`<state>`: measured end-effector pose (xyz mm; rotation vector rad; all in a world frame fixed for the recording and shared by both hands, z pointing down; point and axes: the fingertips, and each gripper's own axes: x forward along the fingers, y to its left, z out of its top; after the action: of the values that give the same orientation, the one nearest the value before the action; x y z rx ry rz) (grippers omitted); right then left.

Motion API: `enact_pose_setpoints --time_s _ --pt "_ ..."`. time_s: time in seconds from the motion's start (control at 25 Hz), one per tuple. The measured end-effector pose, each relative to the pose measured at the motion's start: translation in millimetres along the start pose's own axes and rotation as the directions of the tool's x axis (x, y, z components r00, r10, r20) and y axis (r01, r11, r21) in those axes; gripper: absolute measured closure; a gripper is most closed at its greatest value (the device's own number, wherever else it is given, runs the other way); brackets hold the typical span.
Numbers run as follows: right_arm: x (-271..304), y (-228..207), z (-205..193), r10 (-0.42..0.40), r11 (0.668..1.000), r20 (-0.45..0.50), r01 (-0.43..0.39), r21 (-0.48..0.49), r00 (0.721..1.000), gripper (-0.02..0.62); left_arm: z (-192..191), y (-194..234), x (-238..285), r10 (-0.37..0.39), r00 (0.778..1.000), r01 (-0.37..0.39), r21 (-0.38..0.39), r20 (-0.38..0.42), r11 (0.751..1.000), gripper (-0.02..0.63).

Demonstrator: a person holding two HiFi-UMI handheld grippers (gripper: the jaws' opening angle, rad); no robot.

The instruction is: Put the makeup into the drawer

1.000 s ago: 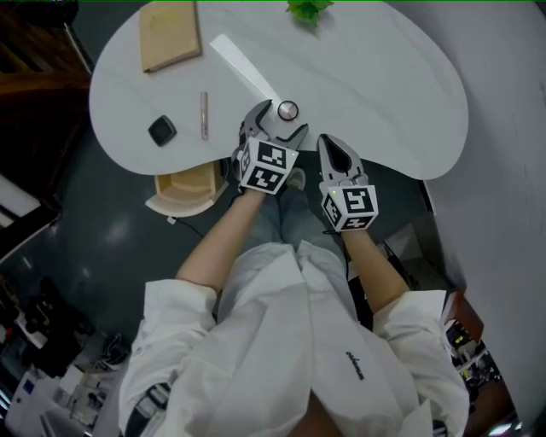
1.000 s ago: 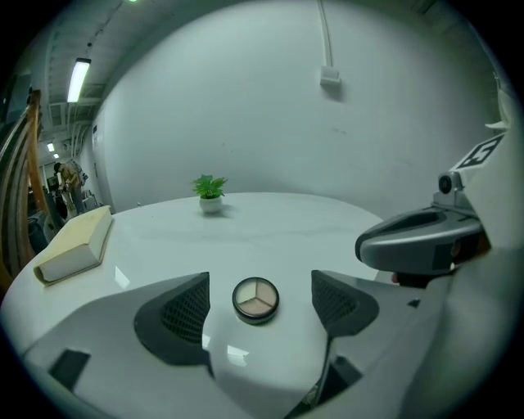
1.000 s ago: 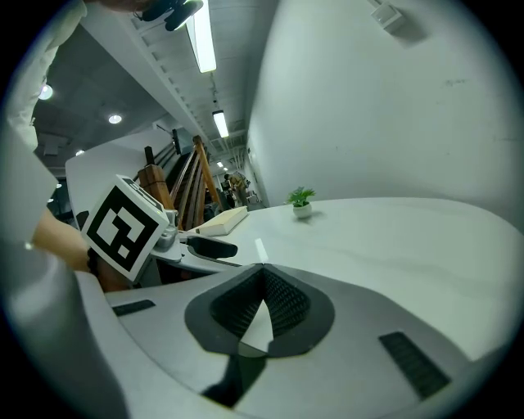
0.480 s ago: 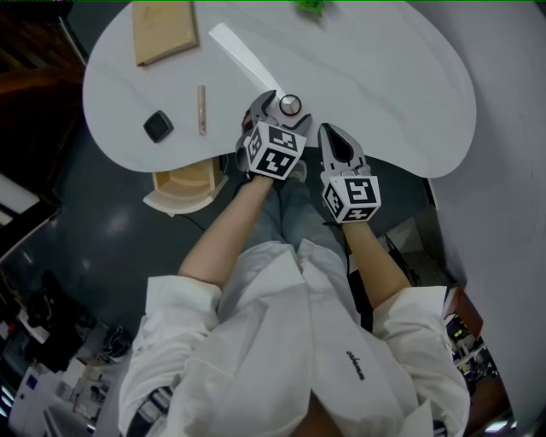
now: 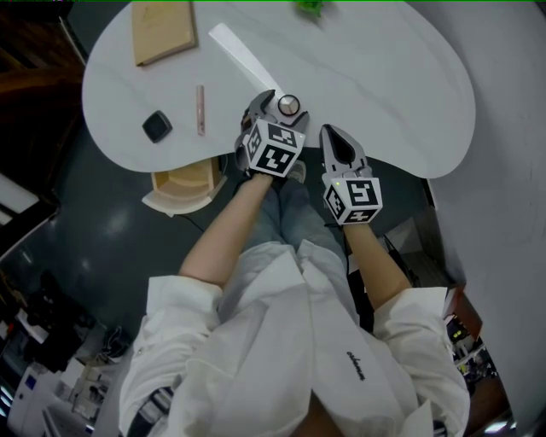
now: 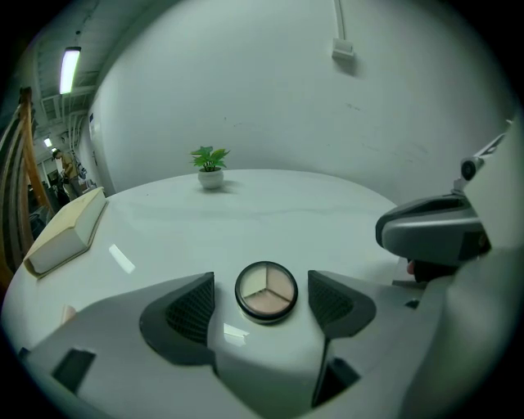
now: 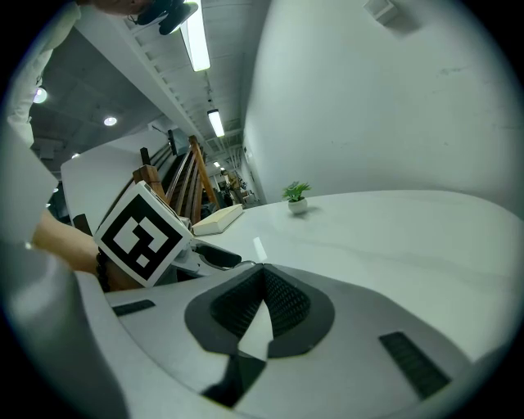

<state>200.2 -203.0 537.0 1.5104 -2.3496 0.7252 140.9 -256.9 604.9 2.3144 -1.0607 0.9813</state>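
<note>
Left tongs (image 6: 262, 284) agape — compact (image 6: 266, 292) between (untouched)

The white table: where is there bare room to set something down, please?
The right half of the table is bare, from the plant to the right gripper and out to the rim. Crowded: the left lobe with wooden box, pink tube and black compact, and the near edge, where the left gripper straddles the round palette.
</note>
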Motion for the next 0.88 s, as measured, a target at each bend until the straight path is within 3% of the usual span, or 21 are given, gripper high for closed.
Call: enact_pose_setpoints --time_s 0.12,0.28,0.48,0.64,0.88 --pt "-2 2 0 0.005 1.0 0.001 -0.005 -0.006 1.0 0.578 1 -1 -1 -0.002 1.0 0.002 0.009 0.003 1.0 0.266" --pt "-5 4 2 0.008 1.0 0.001 -0.008 -0.012 1.0 0.578 2 -3 -3 -0.006 1.0 0.006 0.013 0.006 1.0 0.36" --pt "-5 11 3 0.024 0.999 0.003 -0.024 -0.026 1.0 0.578 1 -1 -7 -0.007 1.0 0.006 0.039 0.025 0.999 0.367" --pt "-7 25 5 0.053 0.998 0.002 -0.053 -0.038 0.999 0.578 6 2 -31 -0.011 0.997 0.01 0.017 0.081 1.0 0.367" --pt "-4 78 -2 0.167 0.982 -0.042 -0.17 -0.085 0.985 0.578 -2 14 -89 -0.016 0.989 0.02 -0.026 0.147 0.999 0.368"
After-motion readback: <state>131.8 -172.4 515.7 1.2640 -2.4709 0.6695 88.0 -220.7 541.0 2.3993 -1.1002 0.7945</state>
